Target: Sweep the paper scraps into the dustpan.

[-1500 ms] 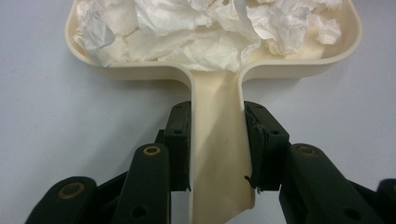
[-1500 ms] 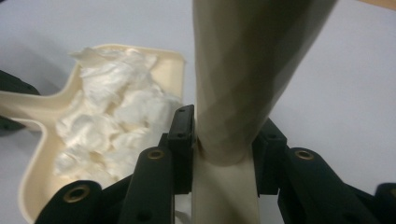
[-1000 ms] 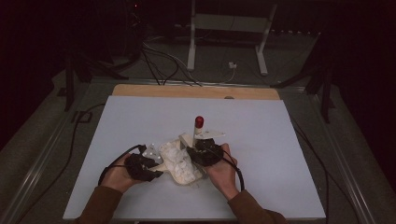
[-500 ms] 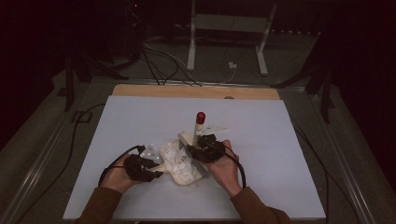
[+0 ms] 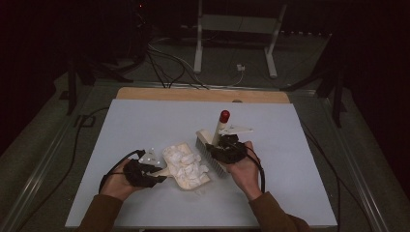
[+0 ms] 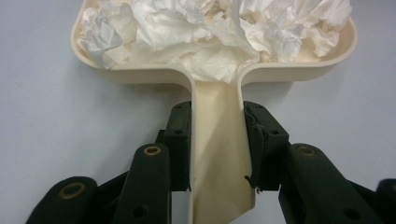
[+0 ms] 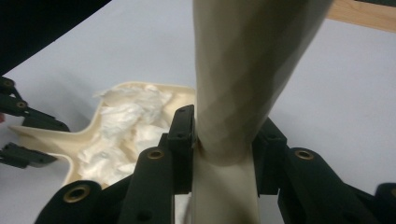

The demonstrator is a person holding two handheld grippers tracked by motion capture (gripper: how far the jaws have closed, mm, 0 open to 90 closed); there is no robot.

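One cream plastic dustpan [image 5: 186, 170] heaped with crumpled white tissue [image 5: 183, 162] lies on the pale grey counter [image 5: 145, 125]. The left hand-held gripper [image 6: 217, 135] clamps its handle. The right hand-held gripper [image 7: 224, 140] grips one cream, red-tipped brush [image 5: 220, 130].

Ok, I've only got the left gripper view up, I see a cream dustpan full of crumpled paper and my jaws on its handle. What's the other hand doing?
Observer: The right gripper is shut on a brush handle, cream with a red tip, tilted up and away from the person.
Operator: Where's the brush relative to the pan?
Observer: Its bristles sit at the dustpan's right edge, beside the crumpled paper.
Operator: Any paper left on the table?
Observer: A few small white bits lie by the pan's near-right corner on the white table; the rest is in the pan.
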